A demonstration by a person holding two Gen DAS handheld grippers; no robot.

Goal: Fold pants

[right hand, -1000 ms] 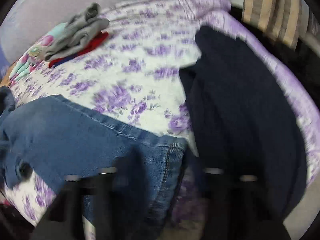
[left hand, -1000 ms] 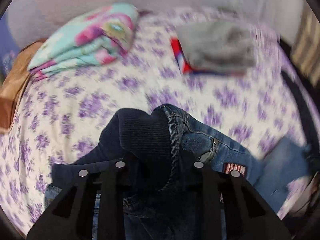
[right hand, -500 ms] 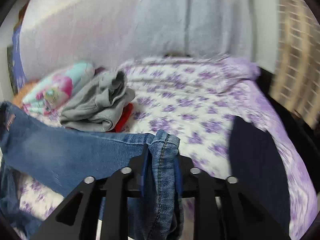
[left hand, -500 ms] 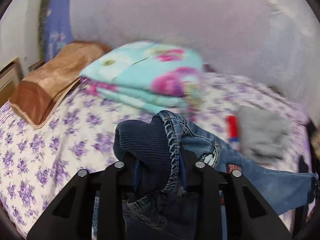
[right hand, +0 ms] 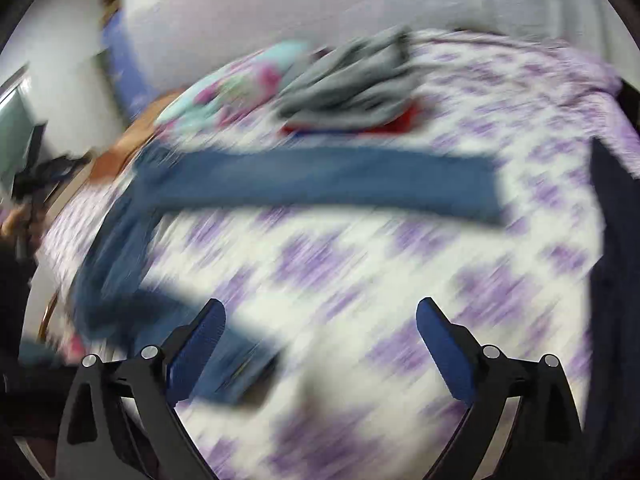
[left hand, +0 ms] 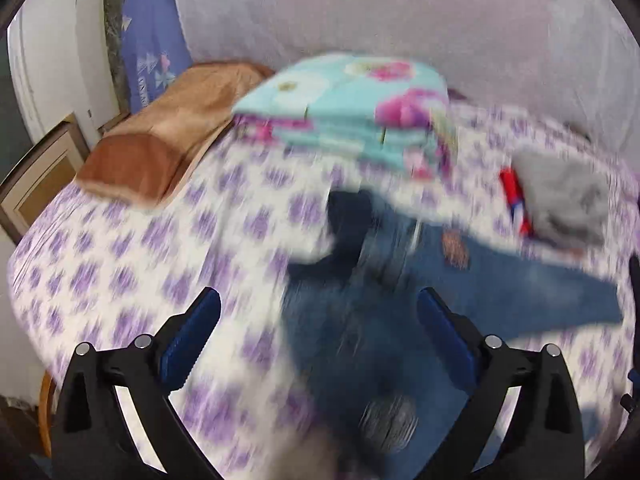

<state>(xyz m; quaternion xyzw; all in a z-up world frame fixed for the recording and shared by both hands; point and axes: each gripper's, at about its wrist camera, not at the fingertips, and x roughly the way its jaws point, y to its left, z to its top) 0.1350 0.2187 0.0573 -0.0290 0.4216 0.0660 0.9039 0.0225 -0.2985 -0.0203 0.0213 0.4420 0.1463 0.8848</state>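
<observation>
Blue jeans (left hand: 400, 312) lie spread on the purple-flowered bed (left hand: 140, 264), blurred by motion. One leg runs off to the right. In the right wrist view that leg (right hand: 320, 184) lies across the bed and the other leg (right hand: 120, 272) bends down at the left. My left gripper (left hand: 318, 328) is open and empty above the waist part of the jeans. My right gripper (right hand: 320, 336) is open and empty above bare sheet, in front of the leg.
A folded turquoise floral blanket (left hand: 352, 108) and a brown pillow (left hand: 160, 140) lie at the back. A grey garment on something red (left hand: 560, 204) lies at the right. A dark garment (right hand: 616, 280) covers the bed's right edge.
Both grippers have opened and let go of the jeans, which have dropped onto the bed. Both grippers have pulled back from the cloth.
</observation>
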